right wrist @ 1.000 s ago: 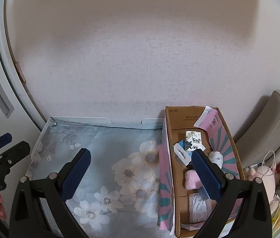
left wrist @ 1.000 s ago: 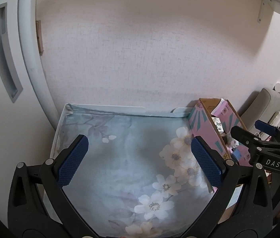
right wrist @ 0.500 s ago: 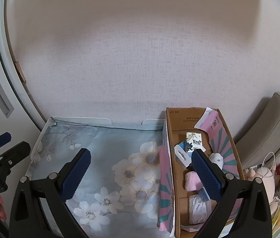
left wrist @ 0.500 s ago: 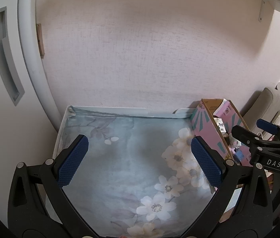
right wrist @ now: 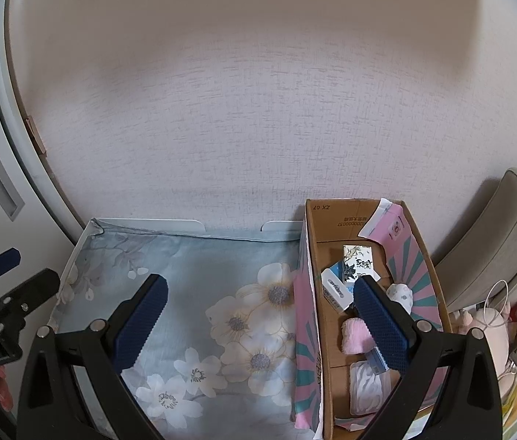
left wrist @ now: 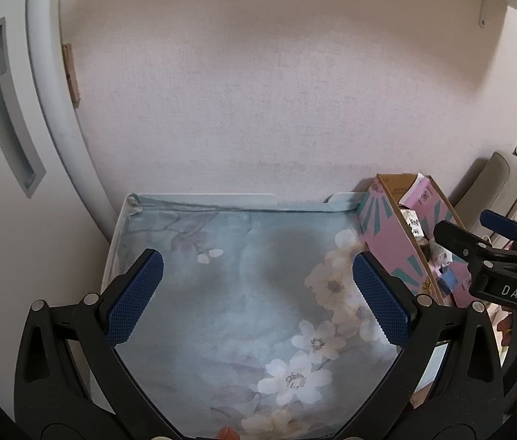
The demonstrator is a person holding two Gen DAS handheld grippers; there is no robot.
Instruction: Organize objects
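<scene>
Two grippers here, both empty, both with the fingers spread wide.

Left wrist view: the left gripper [left wrist: 258, 293] hangs over a desk covered in a pale blue floral cloth [left wrist: 229, 293], nothing between its blue pads [left wrist: 135, 295]. The cloth has white flowers mostly toward the right side and near edge. A pink cardboard box [left wrist: 392, 245] with teal rays sits at the desk's far right corner, up against the wallpapered wall [left wrist: 258, 91]. Some small stuff pokes out of it, but it's too small here to name. The right gripper [left wrist: 493, 249] shows at the right edge, over the box; I can't tell how open it is from this angle. A white door with a recessed handle [left wrist: 5, 106] runs along the left.

Right wrist view: the right gripper [right wrist: 258, 315] is open wide, holding nothing, its right finger [right wrist: 379, 322] over the open box [right wrist: 427, 267] and its left one over the cloth. Inside the box: a small printed packet [right wrist: 359, 260] toward the far end, a white tube-like item [right wrist: 333, 288] beside it, a pink fluffy thing [right wrist: 354, 333] in the middle, a white patterned soft piece [right wrist: 401, 295] by the right wall, and a clear pouch [right wrist: 366, 385] at the near end. The left gripper [right wrist: 2, 275] peeks in at the left edge, off the desk's left side. A grey cushion [right wrist: 508, 220] leans right of the box.
</scene>
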